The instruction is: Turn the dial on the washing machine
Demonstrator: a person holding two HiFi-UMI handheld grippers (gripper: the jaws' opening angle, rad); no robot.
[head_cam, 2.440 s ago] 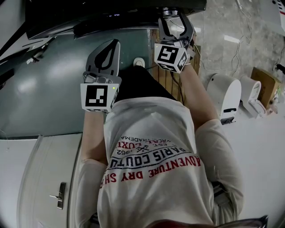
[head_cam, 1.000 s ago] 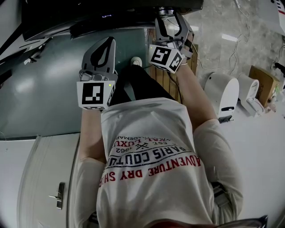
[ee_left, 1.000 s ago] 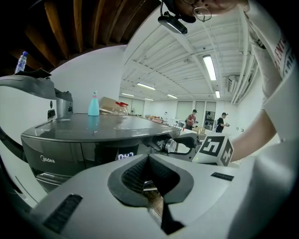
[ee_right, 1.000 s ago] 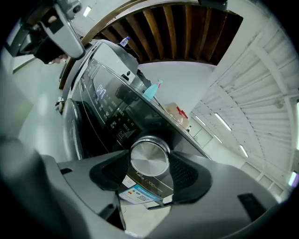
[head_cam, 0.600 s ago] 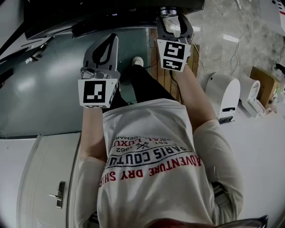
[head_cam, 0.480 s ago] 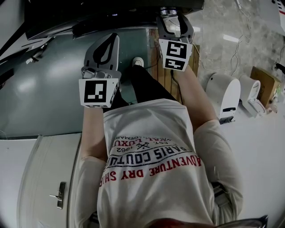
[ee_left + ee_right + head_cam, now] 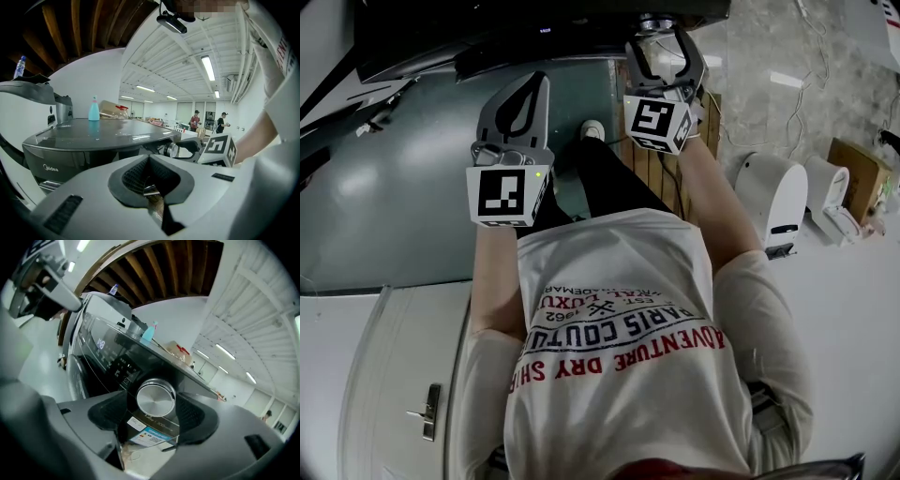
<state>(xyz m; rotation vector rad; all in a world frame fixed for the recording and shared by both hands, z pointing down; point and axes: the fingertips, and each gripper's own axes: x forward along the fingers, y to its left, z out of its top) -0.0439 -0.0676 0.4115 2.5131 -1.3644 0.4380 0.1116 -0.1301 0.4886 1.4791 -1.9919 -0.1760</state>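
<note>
Around the dial, right hand-held gripper, jaws opening, pads clear.

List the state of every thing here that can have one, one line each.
dial, between the right gripper jaws, not gripped
right gripper, jaws opening, pads off the dial
left gripper, shut, empty
display, lit
blue bottle, upright on the washing machine
</note>
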